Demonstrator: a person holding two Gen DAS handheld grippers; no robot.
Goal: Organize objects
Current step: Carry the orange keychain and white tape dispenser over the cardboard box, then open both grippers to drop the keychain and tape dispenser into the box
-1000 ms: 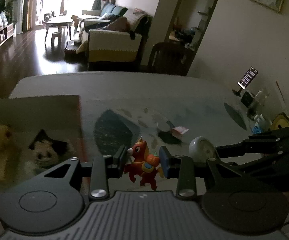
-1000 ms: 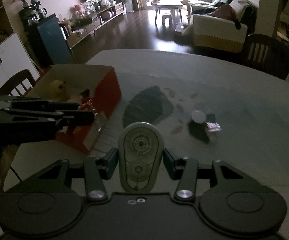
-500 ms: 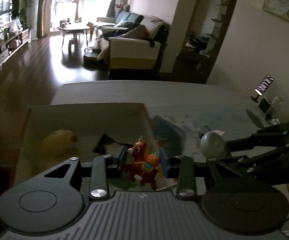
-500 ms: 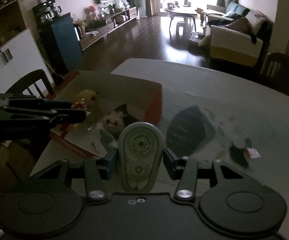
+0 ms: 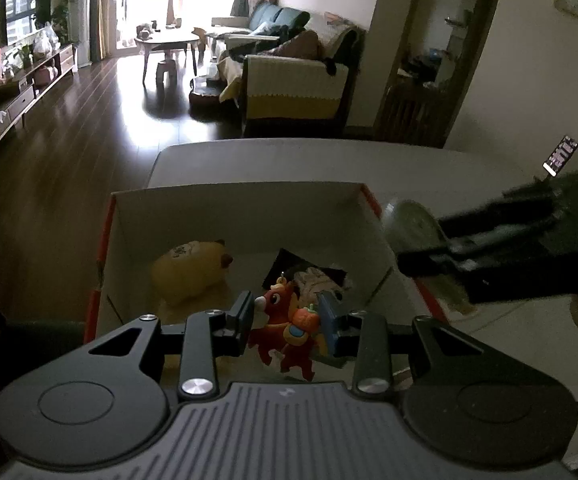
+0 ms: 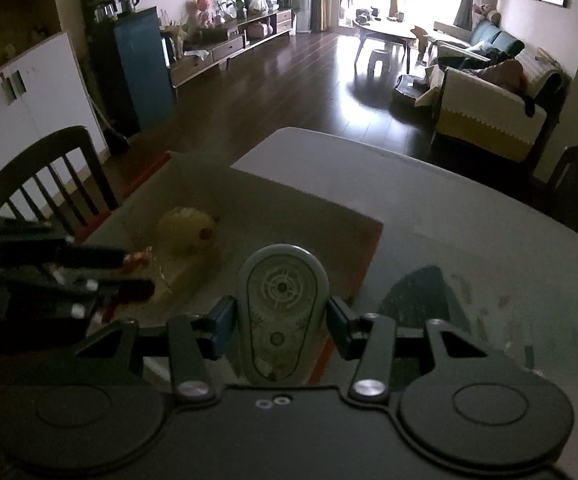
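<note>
The left gripper clamps a red horse toy above the open box. The right gripper grips a pale oval device beside the box's red edge.

Box on counter, at counter's left edge near front-left corner. In box: round plush at left, flat plush to its right, both on box floor. Left claw over box near wall, clamping horse figure above box interior. Right claw just right of box right wall, gripping oval device upright. Chair left of counter.
</note>
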